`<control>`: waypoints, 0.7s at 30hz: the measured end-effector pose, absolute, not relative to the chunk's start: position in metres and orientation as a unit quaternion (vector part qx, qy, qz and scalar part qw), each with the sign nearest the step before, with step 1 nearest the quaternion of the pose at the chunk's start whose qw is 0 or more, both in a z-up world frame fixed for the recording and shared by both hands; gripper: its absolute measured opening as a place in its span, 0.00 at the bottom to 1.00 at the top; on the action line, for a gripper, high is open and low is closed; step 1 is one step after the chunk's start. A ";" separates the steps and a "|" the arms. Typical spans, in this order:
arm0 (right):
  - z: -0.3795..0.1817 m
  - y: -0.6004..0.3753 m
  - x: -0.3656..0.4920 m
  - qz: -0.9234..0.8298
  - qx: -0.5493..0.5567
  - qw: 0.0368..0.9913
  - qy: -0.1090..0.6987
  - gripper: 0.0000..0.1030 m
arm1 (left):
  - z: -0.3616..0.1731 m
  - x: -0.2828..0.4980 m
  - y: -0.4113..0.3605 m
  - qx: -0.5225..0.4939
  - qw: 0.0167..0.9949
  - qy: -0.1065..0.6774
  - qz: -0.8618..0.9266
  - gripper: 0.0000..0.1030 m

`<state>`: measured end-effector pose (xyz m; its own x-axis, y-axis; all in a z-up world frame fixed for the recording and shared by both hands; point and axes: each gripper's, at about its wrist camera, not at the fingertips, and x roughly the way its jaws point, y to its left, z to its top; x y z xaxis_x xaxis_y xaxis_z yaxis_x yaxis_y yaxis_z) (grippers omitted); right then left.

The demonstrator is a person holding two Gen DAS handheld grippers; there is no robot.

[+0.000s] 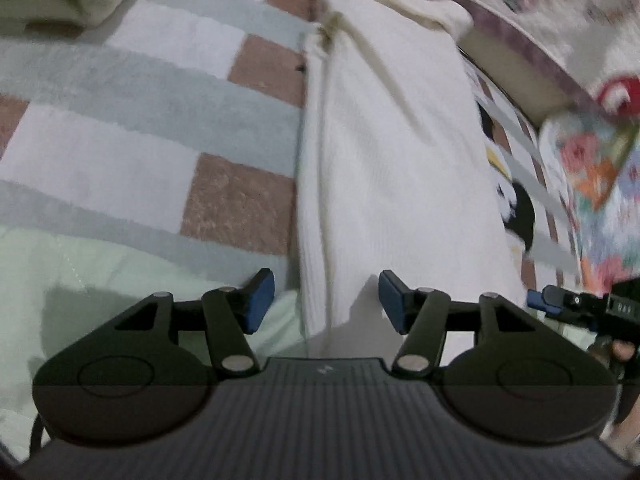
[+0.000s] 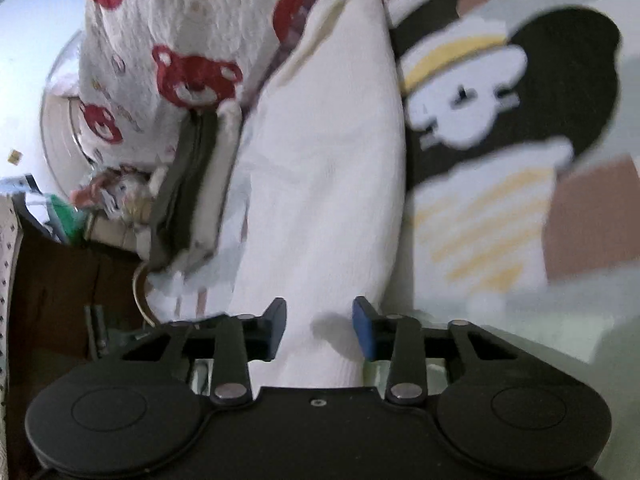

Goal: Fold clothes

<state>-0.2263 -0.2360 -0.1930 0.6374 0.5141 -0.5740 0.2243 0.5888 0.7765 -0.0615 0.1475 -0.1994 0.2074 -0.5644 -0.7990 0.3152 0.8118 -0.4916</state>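
A white knit garment [image 1: 392, 152] lies lengthwise on the checked bed cover, running away from me. My left gripper [image 1: 326, 302] is open, its blue pads on either side of the garment's near left edge, with the cloth between the jaws. In the right wrist view the same white garment [image 2: 320, 168] fills the middle. My right gripper [image 2: 320, 330] is open, its pads straddling the garment's near end. The right gripper also shows in the left wrist view [image 1: 560, 300] at the right edge.
The bed cover [image 1: 120, 120] has white, grey and brown checks and a cartoon print [image 2: 500, 92]. A bear-print blanket [image 2: 160, 40] lies beside the garment. A pale green cloth [image 1: 80, 280] lies near left. Clutter and a dark floor [image 2: 48, 300] lie beyond the bed's edge.
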 end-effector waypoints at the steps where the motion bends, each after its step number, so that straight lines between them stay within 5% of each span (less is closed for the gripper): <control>1: -0.192 -0.231 -0.231 0.096 0.435 0.787 0.426 0.38 | -0.198 -0.065 0.146 -0.101 0.772 0.555 -0.293 0.55; 8: -0.205 -0.210 -0.266 0.115 0.437 0.759 0.469 0.42 | -0.200 -0.082 0.160 -0.156 0.770 0.537 -0.308 0.55; 9: -0.208 -0.207 -0.266 0.122 0.439 0.758 0.468 0.36 | -0.203 -0.083 0.163 -0.173 0.763 0.542 -0.307 0.55; 10: -0.206 -0.201 -0.266 0.124 0.421 0.771 0.461 0.06 | -0.205 -0.084 0.166 -0.190 0.754 0.550 -0.304 0.55; 16: -0.174 -0.158 -0.298 0.192 0.343 0.767 0.506 0.03 | -0.205 -0.093 0.188 -0.235 0.719 0.577 -0.308 0.55; 21: -0.188 -0.182 -0.301 0.131 0.384 0.779 0.478 0.09 | -0.201 -0.102 0.180 -0.165 0.715 0.600 -0.320 0.55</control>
<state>-0.3008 -0.1823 -0.1883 0.5097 0.5704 -0.6441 0.1633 0.6709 0.7234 -0.1019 0.1797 -0.2010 0.0755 -0.6549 -0.7519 0.2600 0.7409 -0.6192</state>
